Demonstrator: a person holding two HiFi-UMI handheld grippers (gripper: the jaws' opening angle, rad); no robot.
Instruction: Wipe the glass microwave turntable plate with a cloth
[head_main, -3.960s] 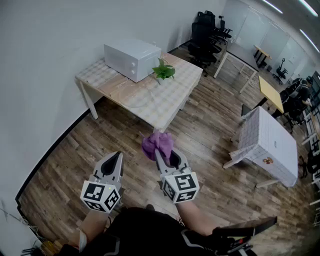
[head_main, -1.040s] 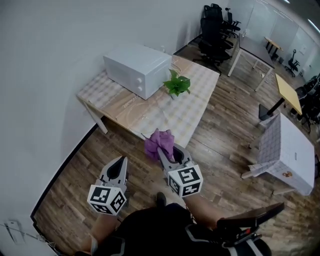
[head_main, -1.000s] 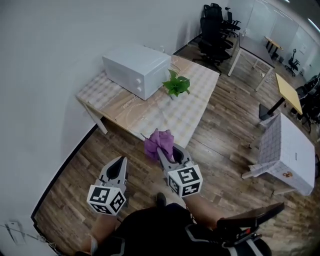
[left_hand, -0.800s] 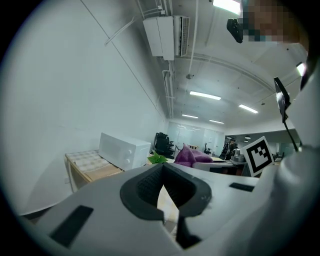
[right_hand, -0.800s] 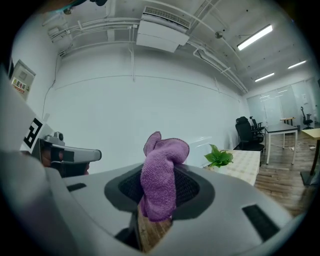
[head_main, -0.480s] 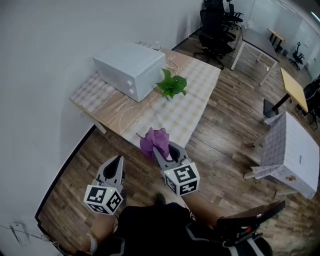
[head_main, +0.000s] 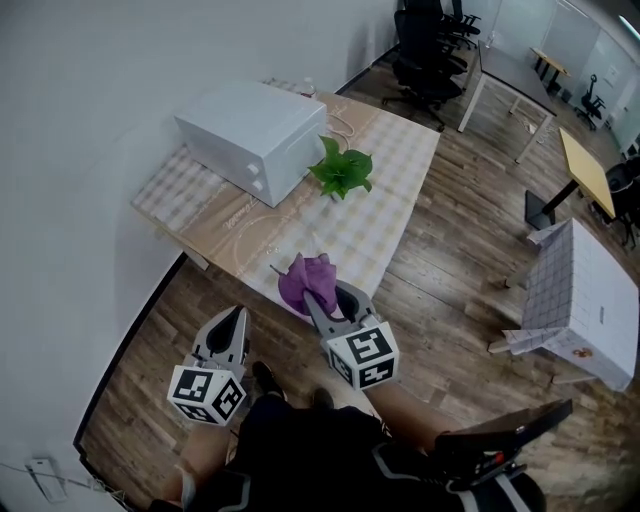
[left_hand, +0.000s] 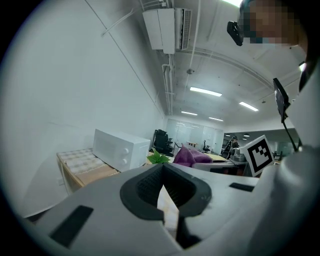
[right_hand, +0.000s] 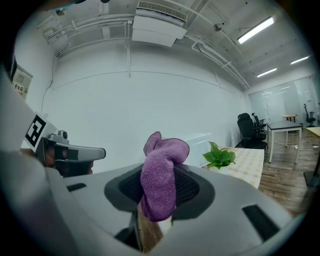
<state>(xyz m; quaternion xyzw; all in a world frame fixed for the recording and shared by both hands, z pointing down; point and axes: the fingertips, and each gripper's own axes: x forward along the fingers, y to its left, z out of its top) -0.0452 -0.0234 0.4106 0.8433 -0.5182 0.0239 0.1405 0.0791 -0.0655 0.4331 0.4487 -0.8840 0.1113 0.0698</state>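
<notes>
- The desk (head_main: 390, 200) stands against the white wall, with a checked cover over most of its top and bare wood along the left edge.
- The white microwave (head_main: 245, 125) sits at the desk's far left corner by the wall. Its door is closed, so its inside cannot be seen. The glass turntable plate shows in no view.
- The right gripper (head_main: 328, 295) is raised in front of the person, and in the head view it shows over the desk's near edge. Its jaws are clamped on the purple cloth (head_main: 308, 280), which bunches up in a loose fold above them (right_hand: 160, 170).
- The left gripper (head_main: 236, 316) is held beside the right one but apart from it. It shows over the wooden floor, short of the desk's near left corner. In its own view its jaws (left_hand: 162, 167) meet at the tips with nothing between them.
- A small leafy green plant (head_main: 340, 172) stands near the middle of the desk, just right of the microwave. Its pot cannot be made out.
- A thin white cable (head_main: 345, 122) lies along the desk's far edge, beside the microwave.
</notes>
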